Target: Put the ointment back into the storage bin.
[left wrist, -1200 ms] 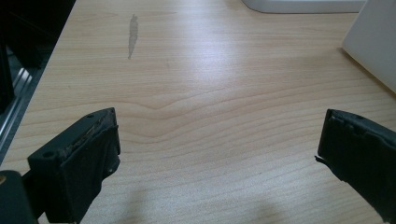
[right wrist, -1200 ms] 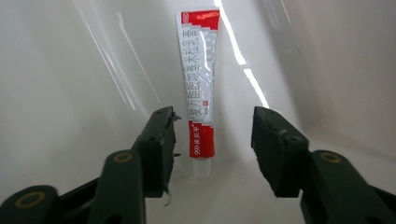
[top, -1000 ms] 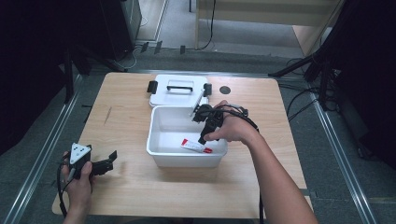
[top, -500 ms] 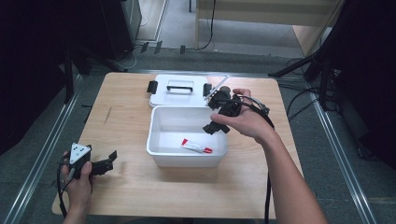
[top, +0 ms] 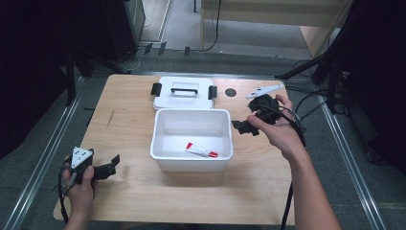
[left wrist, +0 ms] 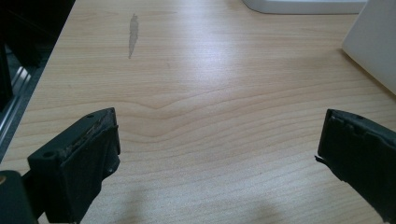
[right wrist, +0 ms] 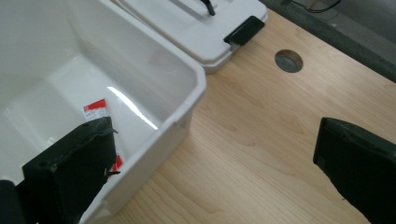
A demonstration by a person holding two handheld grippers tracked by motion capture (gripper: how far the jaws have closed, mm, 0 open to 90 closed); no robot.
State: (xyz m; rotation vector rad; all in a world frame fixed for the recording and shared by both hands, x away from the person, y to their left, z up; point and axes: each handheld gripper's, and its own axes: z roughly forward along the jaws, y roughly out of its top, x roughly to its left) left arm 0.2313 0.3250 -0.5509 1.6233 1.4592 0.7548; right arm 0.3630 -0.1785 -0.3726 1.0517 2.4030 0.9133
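The small red-and-white tube (top: 201, 150) lies flat on the floor of the open white bin (top: 191, 160), toward the bin's near wall and a little right of its middle. Its long axis runs roughly along that near wall, slightly slanted, with the red end pointing toward the bin's right wall and the white body toward the left. The right hand-held gripper (top: 245, 126) hangs just outside the bin's right rim with its jaws spread wide and nothing between them; in the right gripper view one jaw overlaps the bin's corner while the other stands over bare bench (right wrist: 261, 140). The left hand-held gripper (top: 111, 164) rests low on the bench well left of the bin, jaws also apart and empty. The white lid (top: 183, 92) lies just behind the bin. The likely trouble is the lid work to come: a one-sided pinch on the lid could tilt it against the rim, and a jaw knocking the light bin could shove it and set the tube sliding.
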